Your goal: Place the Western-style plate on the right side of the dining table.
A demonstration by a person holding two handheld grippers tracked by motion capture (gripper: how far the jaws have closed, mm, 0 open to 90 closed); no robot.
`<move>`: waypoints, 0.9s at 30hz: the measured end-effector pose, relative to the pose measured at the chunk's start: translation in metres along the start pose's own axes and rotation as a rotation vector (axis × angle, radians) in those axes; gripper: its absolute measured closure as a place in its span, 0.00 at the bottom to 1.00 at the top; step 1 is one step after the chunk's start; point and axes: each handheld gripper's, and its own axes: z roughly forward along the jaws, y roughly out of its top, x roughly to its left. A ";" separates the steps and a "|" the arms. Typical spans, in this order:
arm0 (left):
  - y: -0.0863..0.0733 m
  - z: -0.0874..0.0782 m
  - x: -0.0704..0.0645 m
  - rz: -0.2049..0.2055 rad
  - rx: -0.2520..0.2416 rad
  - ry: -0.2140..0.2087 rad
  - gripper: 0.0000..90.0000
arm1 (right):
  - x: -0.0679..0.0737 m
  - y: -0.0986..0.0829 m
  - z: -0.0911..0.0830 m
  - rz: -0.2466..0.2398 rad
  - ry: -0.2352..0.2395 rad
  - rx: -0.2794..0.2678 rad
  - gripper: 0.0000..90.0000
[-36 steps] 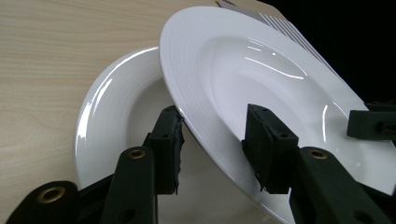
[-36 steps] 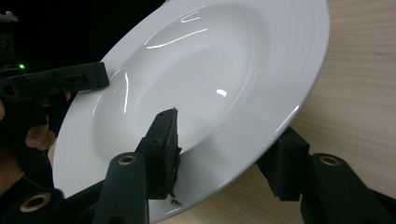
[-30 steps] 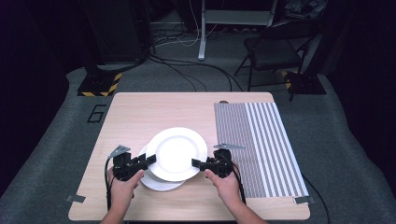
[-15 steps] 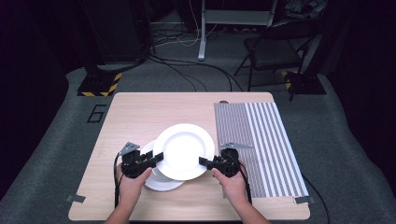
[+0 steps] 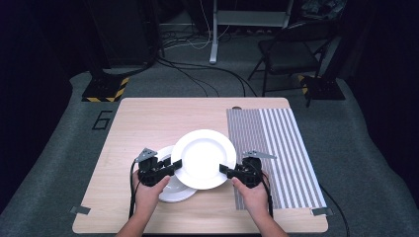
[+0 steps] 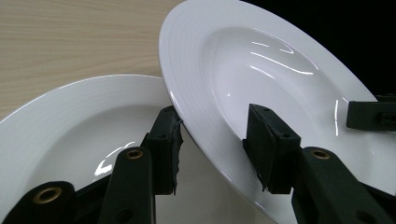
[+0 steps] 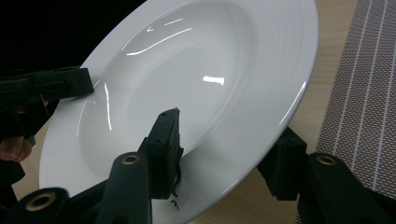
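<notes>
Upper plate hiding lower plate

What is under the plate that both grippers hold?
Under the upper plate lies a second white plate on the wooden table. Its right part is covered, so nothing there can be seen.

Stood mid-frame in the high view: a pale wooden table on grey carpet, with a grey-and-white striped placemat lying flat along its right side, reaching from the far edge almost to the near one. Showed a dark folding chair at upper right, black cables trailing over the floor at upper centre, and a black-and-yellow hazard-striped base at upper left. Bore a "6" marked on the carpet just left of the table.
</notes>
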 end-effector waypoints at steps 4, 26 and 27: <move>0.000 0.005 -0.003 -0.001 0.003 -0.007 0.62 | -0.002 -0.001 -0.004 0.007 -0.014 -0.006 0.59; 0.006 0.026 -0.018 0.021 0.016 -0.056 0.62 | -0.013 -0.005 -0.025 0.014 -0.072 -0.049 0.59; 0.006 0.026 -0.018 0.021 0.016 -0.056 0.62 | -0.013 -0.005 -0.025 0.014 -0.072 -0.049 0.59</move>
